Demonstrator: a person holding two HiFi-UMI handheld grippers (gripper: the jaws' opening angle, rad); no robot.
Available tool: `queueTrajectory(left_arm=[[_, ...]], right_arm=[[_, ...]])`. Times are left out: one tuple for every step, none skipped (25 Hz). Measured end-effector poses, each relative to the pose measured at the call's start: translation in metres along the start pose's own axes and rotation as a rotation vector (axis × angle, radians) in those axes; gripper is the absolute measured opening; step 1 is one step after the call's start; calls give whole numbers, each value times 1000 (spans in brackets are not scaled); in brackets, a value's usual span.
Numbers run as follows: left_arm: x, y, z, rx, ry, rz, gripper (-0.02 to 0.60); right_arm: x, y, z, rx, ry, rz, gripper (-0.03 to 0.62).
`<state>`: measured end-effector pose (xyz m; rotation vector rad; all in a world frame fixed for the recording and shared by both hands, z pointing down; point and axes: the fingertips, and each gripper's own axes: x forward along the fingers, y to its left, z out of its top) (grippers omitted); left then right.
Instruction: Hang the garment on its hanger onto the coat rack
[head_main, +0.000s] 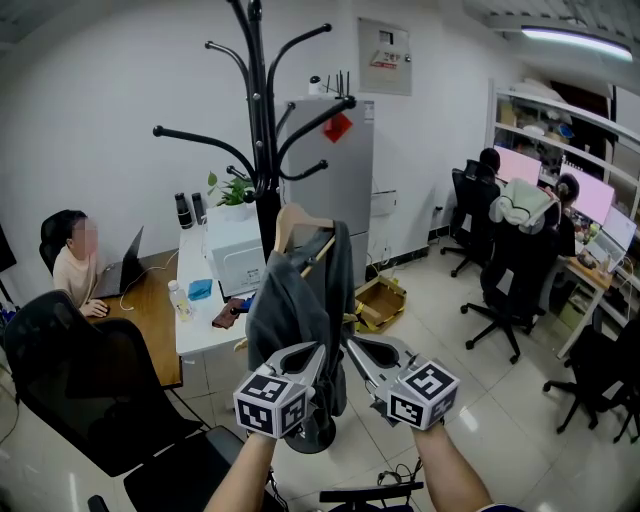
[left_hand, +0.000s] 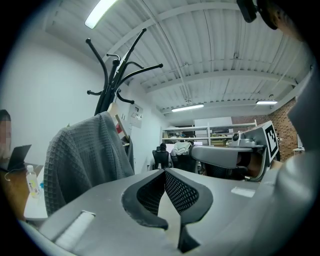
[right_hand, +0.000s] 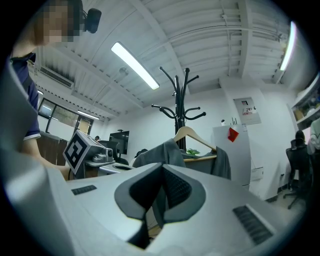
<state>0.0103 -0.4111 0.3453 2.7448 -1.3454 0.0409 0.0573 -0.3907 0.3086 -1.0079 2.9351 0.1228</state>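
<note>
The garment (head_main: 295, 300) is matt grey cloth with a rough waffle weave, on a smooth pale wooden hanger (head_main: 287, 222). The coat rack (head_main: 262, 150) looks like glossy black metal, the floor (head_main: 500, 420) shiny tile.

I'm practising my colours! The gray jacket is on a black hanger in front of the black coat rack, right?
Not quite: the hanger is light wood, not black. The right gripper view shows it clearly. The rest holds: the gray jacket is on it, in front of the black coat rack.
</note>
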Motion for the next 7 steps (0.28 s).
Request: queueTrajectory(left_arm=[[0, 1, 0, -2, 0, 1, 2], [0, 1, -1, -3, 2, 1, 2], [1, 1, -2, -4, 5, 0, 2], [1, 2, -3, -4, 8, -1, 2], [1, 2, -4, -3, 11, -3, 2], [2, 2, -4, -3, 13, -4, 2], [2, 2, -5, -2, 16, -5, 2]], right_arm=[[0, 0, 0, 0, 1, 0, 0], [1, 0, 0, -1, 2, 1, 0], [1, -1, 0, -1, 2, 1, 0], [2, -1, -1, -2, 3, 1, 0], [3, -1, -1, -3, 3, 2, 0], [3, -2, -2, -3, 4, 3, 0], [4, -2, -2, -3, 5, 3, 0]])
